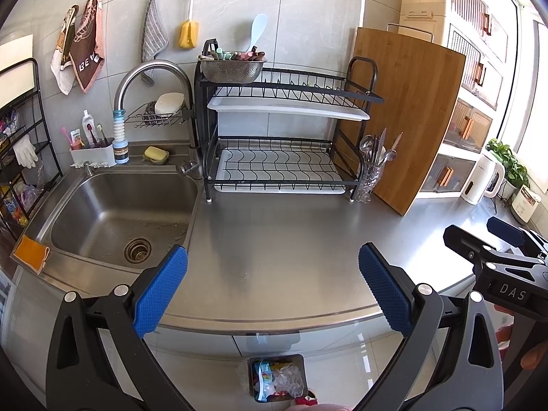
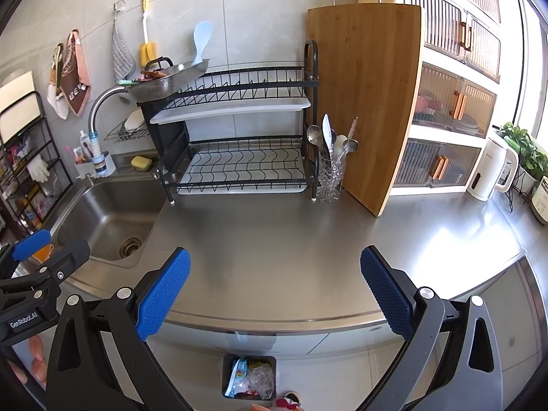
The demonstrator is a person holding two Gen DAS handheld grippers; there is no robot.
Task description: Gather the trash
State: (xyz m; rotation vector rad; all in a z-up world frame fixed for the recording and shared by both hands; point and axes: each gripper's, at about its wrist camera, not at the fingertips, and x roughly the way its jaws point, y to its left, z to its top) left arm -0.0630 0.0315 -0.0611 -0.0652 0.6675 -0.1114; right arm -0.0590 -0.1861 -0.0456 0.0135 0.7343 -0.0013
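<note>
A grey trash bin (image 1: 278, 378) stands on the floor below the counter's front edge, holding a blue wrapper, clear plastic and other trash; it also shows in the right wrist view (image 2: 249, 381). My left gripper (image 1: 273, 286) is open and empty, held above the counter's front edge, over the bin. My right gripper (image 2: 275, 286) is open and empty beside it, to the right. In the left wrist view the right gripper (image 1: 493, 257) shows at the right edge. In the right wrist view the left gripper (image 2: 41, 260) shows at the left edge.
A steel counter (image 1: 291, 233) holds a black dish rack (image 1: 281, 144), a glass cutlery holder (image 1: 370, 174), a leaning bamboo board (image 1: 407, 116), a white kettle (image 1: 483, 178) and a plant (image 2: 524, 150). A sink (image 1: 113, 215) lies left, with an orange cloth (image 1: 30, 253) on its rim.
</note>
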